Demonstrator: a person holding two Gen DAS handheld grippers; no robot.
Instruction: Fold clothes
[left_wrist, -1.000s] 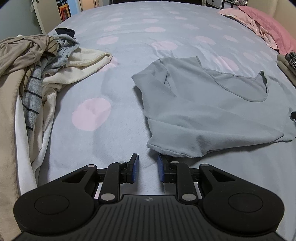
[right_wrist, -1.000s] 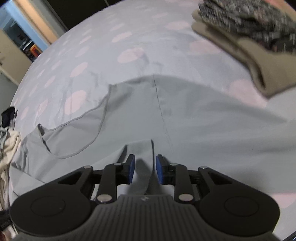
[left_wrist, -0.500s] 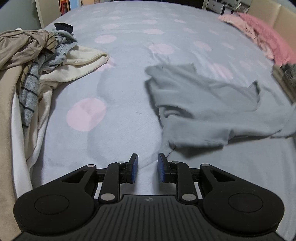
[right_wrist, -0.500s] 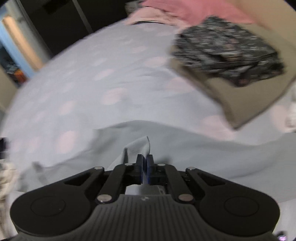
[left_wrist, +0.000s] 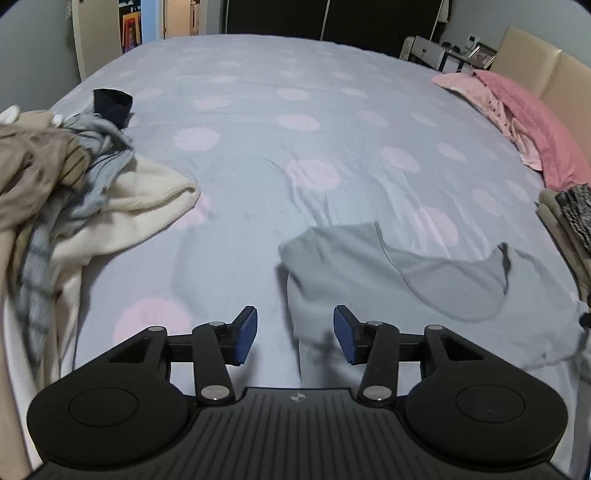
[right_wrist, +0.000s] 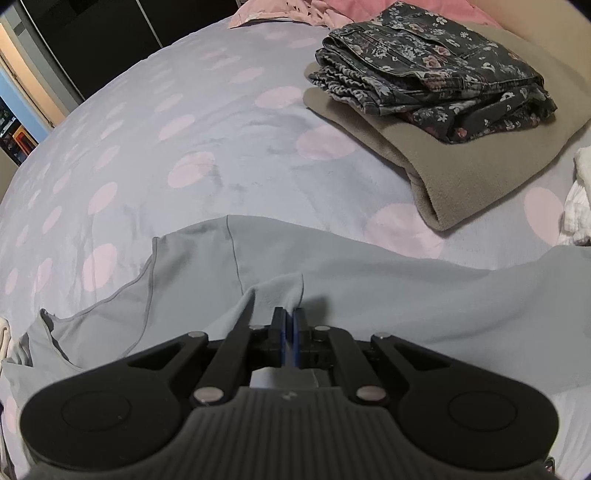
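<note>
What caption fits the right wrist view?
Right tool pinches the grey top; folded floral jeans lie beyond.

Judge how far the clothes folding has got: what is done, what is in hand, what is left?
Done: floral garment stacked folded on tan one. In hand: right gripper shut on grey top; left gripper open at its edge. Left: the unfolded pile.

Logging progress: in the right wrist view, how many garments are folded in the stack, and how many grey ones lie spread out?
Folded in the stack: 2 (dark floral garment on tan garment)
Grey, spread out: 1 (grey top)
Total: 3
</note>
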